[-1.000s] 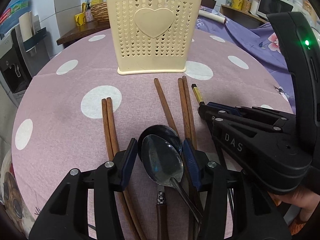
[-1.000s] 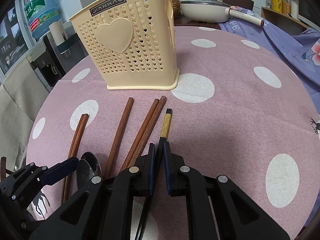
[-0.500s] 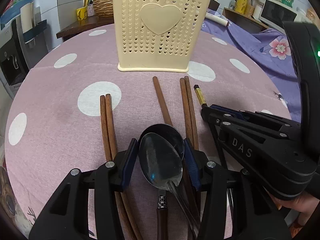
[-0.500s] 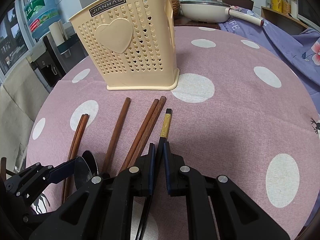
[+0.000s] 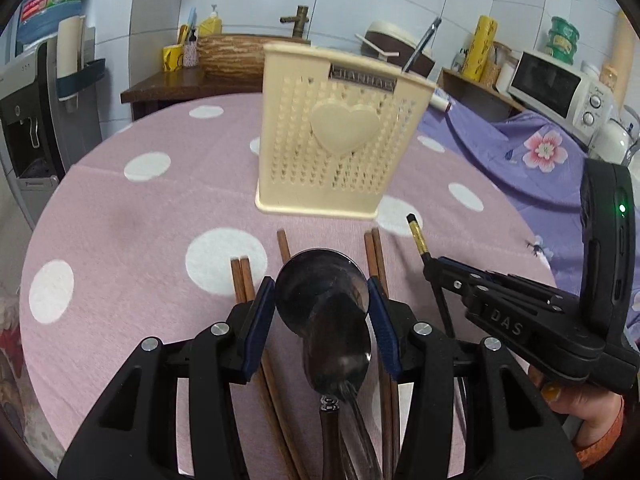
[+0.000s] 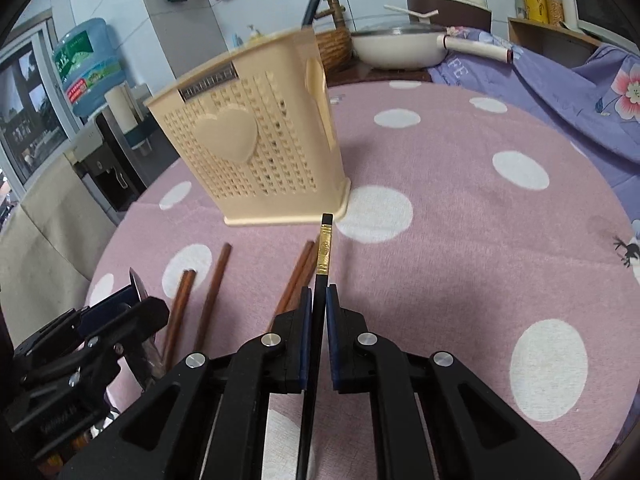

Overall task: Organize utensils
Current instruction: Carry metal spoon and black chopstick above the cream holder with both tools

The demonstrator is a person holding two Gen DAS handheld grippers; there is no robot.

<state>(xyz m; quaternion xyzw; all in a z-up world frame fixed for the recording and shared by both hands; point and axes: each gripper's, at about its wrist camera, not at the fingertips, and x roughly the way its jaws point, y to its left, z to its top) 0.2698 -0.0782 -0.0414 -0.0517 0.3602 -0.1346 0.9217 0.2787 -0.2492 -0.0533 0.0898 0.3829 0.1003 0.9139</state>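
Note:
My left gripper (image 5: 322, 292) is shut on two metal spoons, a round-bowled spoon (image 5: 316, 280) and an oval spoon (image 5: 340, 348) lying over it, both held above the table. My right gripper (image 6: 316, 292) is shut on a black chopstick (image 6: 323, 246) with a gold band, its tip raised toward the cream holder (image 6: 256, 152). In the left wrist view the right gripper (image 5: 436, 264) stands right of the spoons with the black chopstick (image 5: 417, 236). The holder (image 5: 340, 140) stands upright behind. Brown chopsticks (image 5: 242, 276) lie on the dotted pink tablecloth (image 5: 140, 220).
More brown chopsticks (image 6: 216, 280) lie left of my right gripper. A dark utensil (image 5: 420, 46) sticks out of the holder. A water dispenser (image 5: 28, 112) stands at the left, a microwave (image 5: 560, 88) and purple flowered cloth (image 5: 540, 152) at the right, a white pan (image 6: 400, 46) behind.
Both grippers have risen and tipped upward. The spoons have come up off the cloth in the left gripper, and the black chopstick has lifted in the right gripper.

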